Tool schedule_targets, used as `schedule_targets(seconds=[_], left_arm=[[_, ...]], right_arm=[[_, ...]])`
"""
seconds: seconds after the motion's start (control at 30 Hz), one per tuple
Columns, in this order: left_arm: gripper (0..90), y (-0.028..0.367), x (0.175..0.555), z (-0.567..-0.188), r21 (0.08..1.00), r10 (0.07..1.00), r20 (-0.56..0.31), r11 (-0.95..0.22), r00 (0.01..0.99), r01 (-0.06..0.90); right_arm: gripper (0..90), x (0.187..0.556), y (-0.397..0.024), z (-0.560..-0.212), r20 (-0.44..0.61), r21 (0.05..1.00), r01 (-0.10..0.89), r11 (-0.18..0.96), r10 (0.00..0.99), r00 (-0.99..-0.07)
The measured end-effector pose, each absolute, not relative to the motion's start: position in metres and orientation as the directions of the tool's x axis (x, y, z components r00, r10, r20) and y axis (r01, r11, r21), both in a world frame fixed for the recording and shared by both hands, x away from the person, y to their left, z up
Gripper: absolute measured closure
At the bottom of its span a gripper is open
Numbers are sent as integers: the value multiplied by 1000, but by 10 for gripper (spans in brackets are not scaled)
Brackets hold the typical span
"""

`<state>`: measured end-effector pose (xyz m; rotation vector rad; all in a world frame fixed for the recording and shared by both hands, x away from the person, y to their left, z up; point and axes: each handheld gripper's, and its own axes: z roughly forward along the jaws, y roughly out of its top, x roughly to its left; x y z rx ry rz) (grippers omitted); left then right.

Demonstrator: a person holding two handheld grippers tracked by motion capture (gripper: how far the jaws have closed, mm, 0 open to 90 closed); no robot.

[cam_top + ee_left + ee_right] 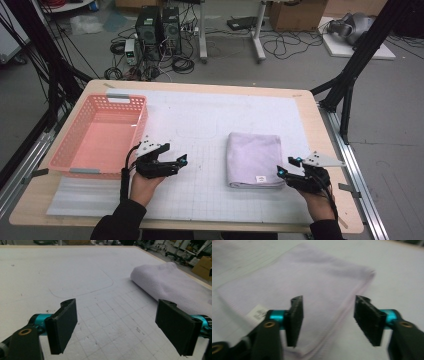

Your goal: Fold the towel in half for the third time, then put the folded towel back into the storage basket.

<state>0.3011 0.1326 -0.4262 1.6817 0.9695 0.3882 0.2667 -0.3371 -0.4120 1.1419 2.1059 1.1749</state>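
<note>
Both tongs stand open with nothing between the jaws: the left tongs (181,161) wide, over bare table (200,227) beside the basket (100,135); the right tongs (287,166) parted at the near right corner of the towel (253,159). The towel lies folded on the white mat (200,130), right of centre, its long axis running near to far. A small white label (260,178) sits at its near edge, its print too blurred to read.

A grey floor (400,100) lay beyond the table's (210,86) far edge, strewn with cables (180,64), two computer towers (159,26) and cardboard boxes (295,15).
</note>
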Motion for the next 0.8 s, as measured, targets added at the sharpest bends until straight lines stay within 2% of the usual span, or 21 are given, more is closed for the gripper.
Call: schedule_targets(seconds=[0.07,0.23,0.8], left_arm=[[169,134,300,-425,916,753,-217,-64,622,396],[166,141,297,-423,925,748,-212,-55,629,377],[168,133,297,-422,923,729,-214,-67,650,379]], right_arm=[[298,267,-343,-408,-33,860,428,279,866,-498],[219,264,-355,-404,28,894,410,180,891,-454],[181,256,-365,-397,20,903,396,170,901,-433]])
